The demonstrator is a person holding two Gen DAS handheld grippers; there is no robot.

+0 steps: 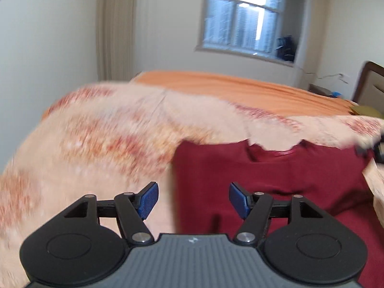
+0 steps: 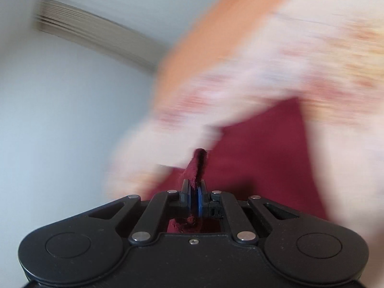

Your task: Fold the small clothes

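Note:
A dark red garment (image 1: 276, 168) lies on a pale blanket with red-orange pattern (image 1: 108, 132) spread over the bed. My left gripper (image 1: 193, 198) hovers over the garment's left edge, its blue pads wide apart with nothing between them. In the right wrist view my right gripper (image 2: 197, 192) is shut on a bunched corner of the dark red garment (image 2: 195, 165), which sticks up past the pads; the rest of the cloth (image 2: 264, 148) trails away, heavily blurred. At the far right of the left wrist view a dark gripper part (image 1: 374, 150) shows at the garment's edge.
An orange bedsheet (image 1: 228, 84) covers the bed beyond the blanket. A window (image 1: 242, 16) and a curtain (image 1: 115, 28) stand on the far wall. A wooden headboard (image 1: 369, 84) and a bedside table (image 1: 324, 90) are at the right.

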